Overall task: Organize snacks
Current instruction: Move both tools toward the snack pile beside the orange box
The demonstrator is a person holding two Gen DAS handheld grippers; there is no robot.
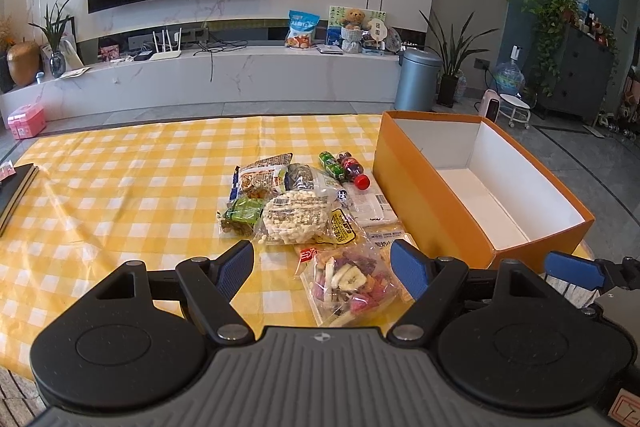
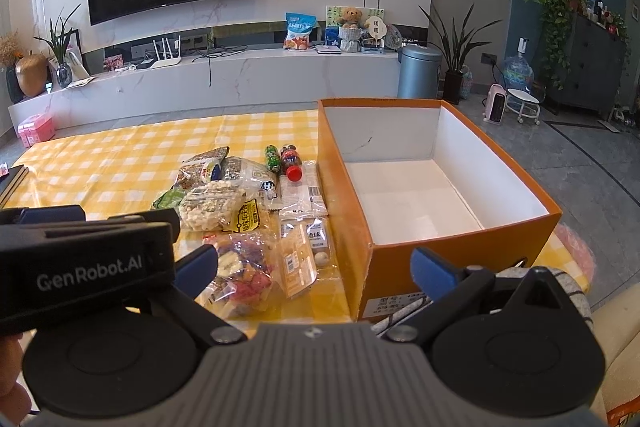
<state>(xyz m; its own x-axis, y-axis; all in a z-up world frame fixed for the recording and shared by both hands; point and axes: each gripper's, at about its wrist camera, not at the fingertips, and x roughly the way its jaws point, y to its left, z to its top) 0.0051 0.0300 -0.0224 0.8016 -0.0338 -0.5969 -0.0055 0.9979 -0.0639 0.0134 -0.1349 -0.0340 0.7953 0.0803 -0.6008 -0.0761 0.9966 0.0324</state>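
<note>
Both grippers hang wide and empty above the near edge of the yellow-checked worktop. Just ahead of the left gripper lies the clear bag of mixed dried fruit, nearest of the heaped snack packets. Ahead of the right gripper stands the open orange cardboard box, bare inside, likely set to receive them.

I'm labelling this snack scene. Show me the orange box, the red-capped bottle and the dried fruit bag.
orange box [image 2: 400, 263], right wrist view, on its near orange wall.
red-capped bottle [image 1: 362, 181], left wrist view, on the red cap.
dried fruit bag [image 1: 348, 281], left wrist view, on the bag's middle.
</note>
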